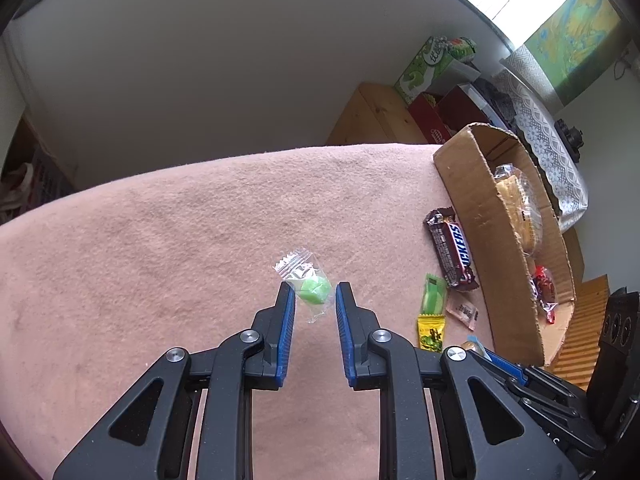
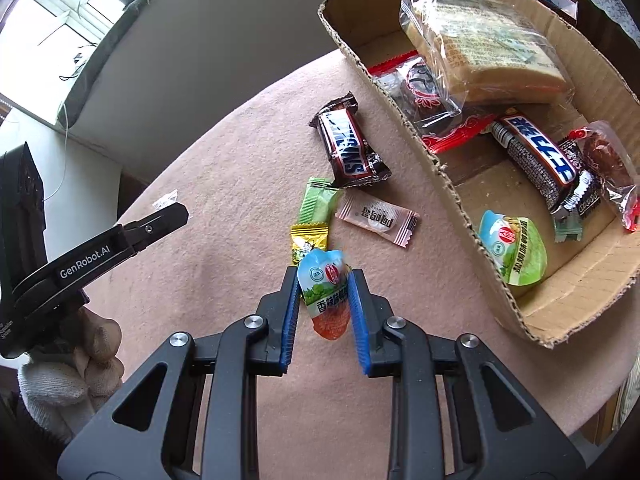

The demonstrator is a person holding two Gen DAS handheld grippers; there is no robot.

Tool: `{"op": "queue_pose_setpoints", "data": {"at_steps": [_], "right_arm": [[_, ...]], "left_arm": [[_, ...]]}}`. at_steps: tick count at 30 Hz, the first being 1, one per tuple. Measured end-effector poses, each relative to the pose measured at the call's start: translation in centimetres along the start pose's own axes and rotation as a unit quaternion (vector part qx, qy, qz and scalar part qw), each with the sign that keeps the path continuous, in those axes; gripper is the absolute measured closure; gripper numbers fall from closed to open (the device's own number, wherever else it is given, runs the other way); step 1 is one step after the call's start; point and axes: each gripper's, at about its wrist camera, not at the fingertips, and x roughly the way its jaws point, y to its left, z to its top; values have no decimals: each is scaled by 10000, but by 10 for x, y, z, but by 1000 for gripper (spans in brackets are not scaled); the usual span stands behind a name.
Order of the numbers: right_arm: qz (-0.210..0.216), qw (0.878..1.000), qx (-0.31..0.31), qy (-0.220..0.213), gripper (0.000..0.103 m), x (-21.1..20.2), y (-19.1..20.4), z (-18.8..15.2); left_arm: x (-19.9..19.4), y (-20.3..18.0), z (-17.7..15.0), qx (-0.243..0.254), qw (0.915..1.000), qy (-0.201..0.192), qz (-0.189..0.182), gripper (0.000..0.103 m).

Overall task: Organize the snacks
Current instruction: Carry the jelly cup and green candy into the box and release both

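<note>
In the left wrist view my left gripper is open around a green candy in a clear wrapper lying on the pink cloth. In the right wrist view my right gripper is shut on a blue, green and orange snack pouch, held above the cloth. A cardboard box at the right holds wrapped bread, a chocolate bar, a green pouch and red-wrapped sweets. A Snickers bar, a green wafer, a yellow packet and a pink sachet lie loose beside the box.
The left gripper's side and a gloved hand show at the left of the right wrist view. Beyond the cloth are a wooden cabinet, green and red boxes and a lace-covered table. The cloth edge drops off behind.
</note>
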Motion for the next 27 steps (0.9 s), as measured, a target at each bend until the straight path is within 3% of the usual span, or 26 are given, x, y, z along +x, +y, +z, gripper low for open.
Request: {"op": "queue_pose_setpoints", "data": {"at_steps": [11, 27], "right_arm": [[18, 9984, -378, -424, 78, -57, -7, 7], [-490, 9932, 86, -1052, 78, -108, -85, 31]], "left_arm": [[-12, -40, -4, 174, 9996, -63, -220, 84], [-5, -138, -4, 918, 9926, 51, -789, 84]]}}
